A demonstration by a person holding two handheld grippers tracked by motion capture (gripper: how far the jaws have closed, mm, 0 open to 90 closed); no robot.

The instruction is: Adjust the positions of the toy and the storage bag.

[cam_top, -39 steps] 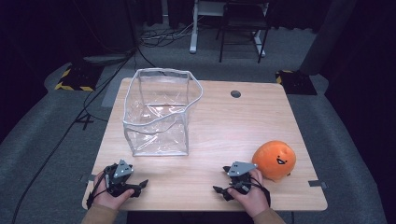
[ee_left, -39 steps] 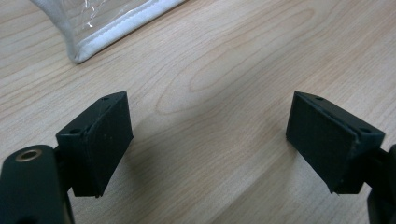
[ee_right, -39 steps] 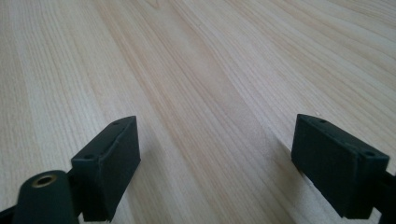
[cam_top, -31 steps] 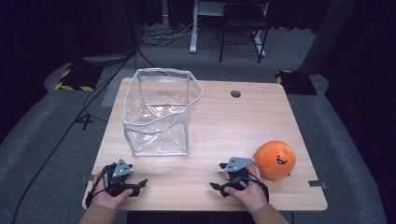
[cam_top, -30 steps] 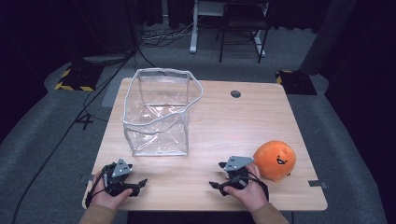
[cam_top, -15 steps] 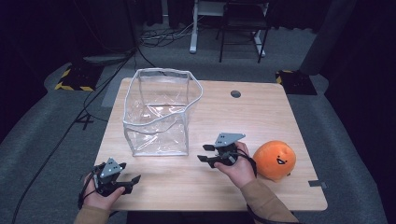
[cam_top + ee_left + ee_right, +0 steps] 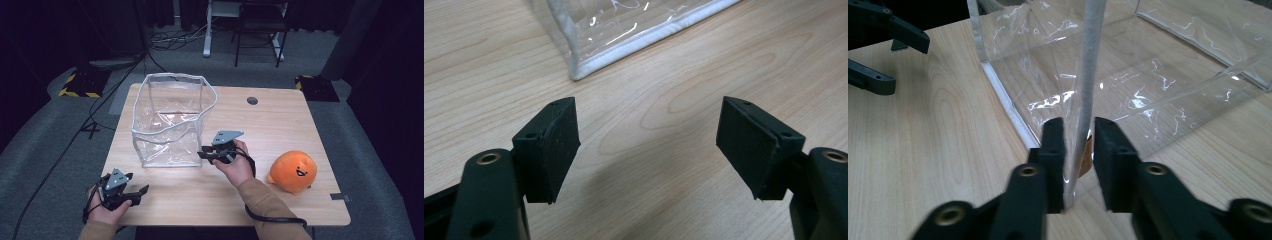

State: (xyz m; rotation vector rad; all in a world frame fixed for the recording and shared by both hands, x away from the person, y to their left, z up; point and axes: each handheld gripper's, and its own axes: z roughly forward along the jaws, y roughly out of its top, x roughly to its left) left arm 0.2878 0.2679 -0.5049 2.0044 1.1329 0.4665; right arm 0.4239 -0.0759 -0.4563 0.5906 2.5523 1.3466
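Left gripper (image 7: 131, 192): lower left of the high view, resting low over the light wooden tabletop (image 7: 280, 120), jaws spread wide with nothing between them. In the left gripper view, bare wood between the black pads (image 7: 555, 137); white-trimmed bottom corner of the bag at the upper centre, well apart from the pads.

Clear plastic box-shaped bag with white piping (image 7: 172, 120): left of centre in the high view, standing upright and open at the top on the tabletop.

Right gripper (image 7: 207, 154): centre of the high view, at the bag's lower right corner. Jaws just closing, now nearly together. In the right gripper view, upright white-piped corner edge (image 7: 1088, 75) of the bag between the two pads (image 7: 1054, 145), left pad against the plastic; firm pinch by both pads not certain.

Round orange plush toy with a small face (image 7: 292, 172): lower right of the high view, on the tabletop, near the right forearm, untouched.
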